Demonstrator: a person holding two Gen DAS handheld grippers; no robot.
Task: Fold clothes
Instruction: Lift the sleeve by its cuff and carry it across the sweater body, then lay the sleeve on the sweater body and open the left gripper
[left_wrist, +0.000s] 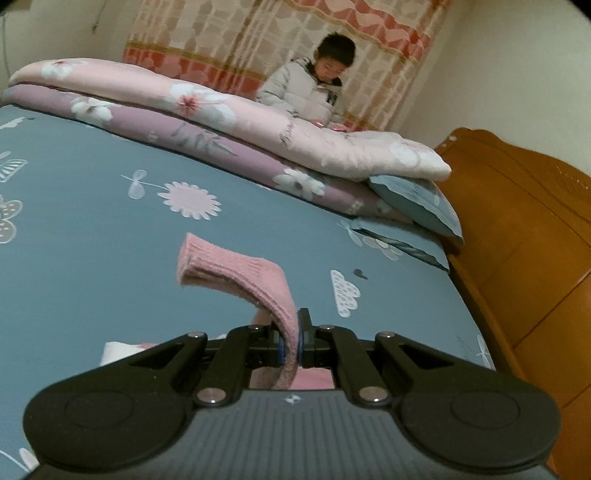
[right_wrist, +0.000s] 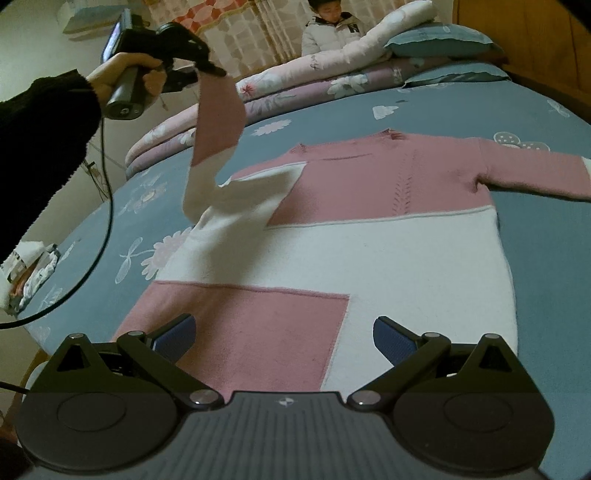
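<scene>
A pink and white knitted sweater (right_wrist: 369, 258) lies flat on the blue flowered bed sheet (right_wrist: 461, 110), neck toward the pillows. Its left sleeve (right_wrist: 218, 122) is lifted high above the bed, with my left gripper (right_wrist: 210, 68) shut on the pink cuff. In the left wrist view the cuff (left_wrist: 236, 273) curls forward from between the shut fingers of the left gripper (left_wrist: 291, 343). The other sleeve (right_wrist: 535, 173) lies stretched out to the right. My right gripper (right_wrist: 284, 338) hovers open over the sweater's hem, nothing between its blue pads (right_wrist: 391, 339).
Folded floral quilts (left_wrist: 207, 122) and blue pillows (left_wrist: 417, 206) are stacked along the far side of the bed. A person in a pale padded jacket (left_wrist: 314, 92) sits behind them. A wooden headboard (left_wrist: 524, 221) stands at right. Crumpled white things (right_wrist: 26, 273) lie at the bed's left edge.
</scene>
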